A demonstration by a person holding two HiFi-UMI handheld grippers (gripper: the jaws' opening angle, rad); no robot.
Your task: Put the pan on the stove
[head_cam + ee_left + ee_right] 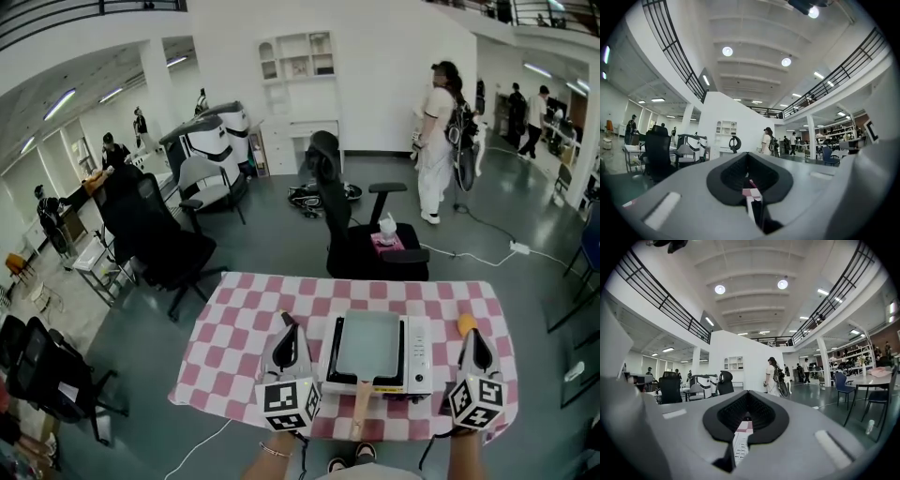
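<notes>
A grey square pan [367, 345] rests flat on the white portable stove [419, 354], in the middle of the pink checkered table [234, 323]. Its wooden handle [361, 409] points toward me, over the table's near edge. My left gripper [288, 322] lies on the cloth just left of the stove, jaws shut and empty. My right gripper [476, 336] lies to the right of the stove, also shut with nothing in it. In the left gripper view the left gripper [748, 157] has its jaws meeting at the tip. In the right gripper view the right gripper [748, 395] looks the same.
A small orange object [466, 323] lies on the cloth at the right gripper's tip. Black office chairs [361, 239] stand beyond the table's far edge, one carrying a tissue box [386, 234]. A person [437, 141] stands farther back in the hall.
</notes>
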